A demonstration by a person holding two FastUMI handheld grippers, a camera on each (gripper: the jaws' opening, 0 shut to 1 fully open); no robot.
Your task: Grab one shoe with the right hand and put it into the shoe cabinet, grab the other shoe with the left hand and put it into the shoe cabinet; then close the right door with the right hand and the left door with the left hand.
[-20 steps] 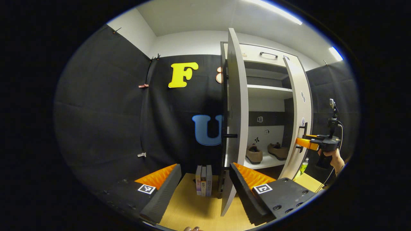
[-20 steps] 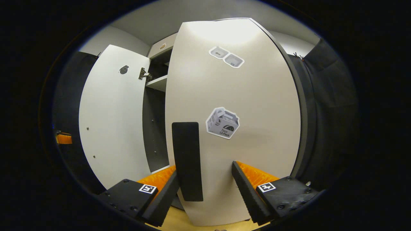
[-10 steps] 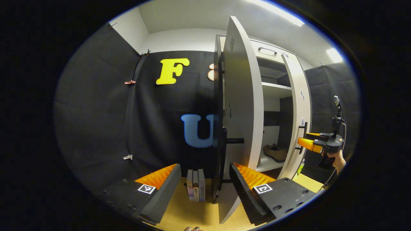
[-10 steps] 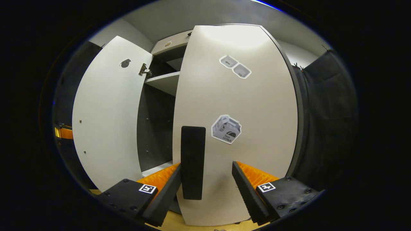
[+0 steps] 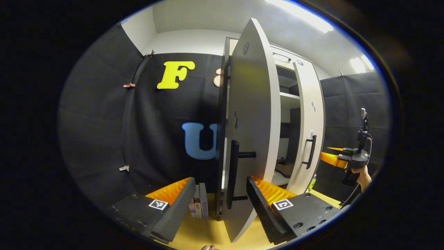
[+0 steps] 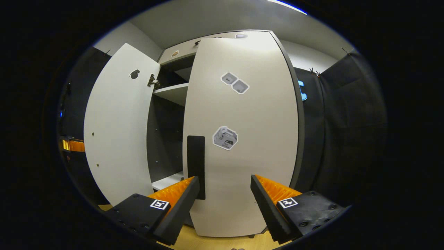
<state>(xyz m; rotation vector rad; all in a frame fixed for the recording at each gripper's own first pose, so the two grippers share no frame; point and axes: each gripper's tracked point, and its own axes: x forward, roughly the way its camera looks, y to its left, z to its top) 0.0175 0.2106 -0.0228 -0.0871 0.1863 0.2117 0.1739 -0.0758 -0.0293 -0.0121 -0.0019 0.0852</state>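
The left claw [image 5: 218, 205] is spread wide, with the handle [image 5: 233, 173] of the half-open left door [image 5: 255, 114] between its fingers. The right claw [image 6: 224, 205] is also spread, in front of the almost shut right door [image 6: 242, 139]. One shoe [image 5: 284, 167] lies inside the cabinet [image 5: 289, 99].

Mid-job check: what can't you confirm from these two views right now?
- Shoes: left gripper view, mostly hidden behind the left door; one dark shape shows, the pair unconfirmed.
- Right door latch side: right gripper view, whether it is fully shut is unclear.
- Books: cut off by the left claw.
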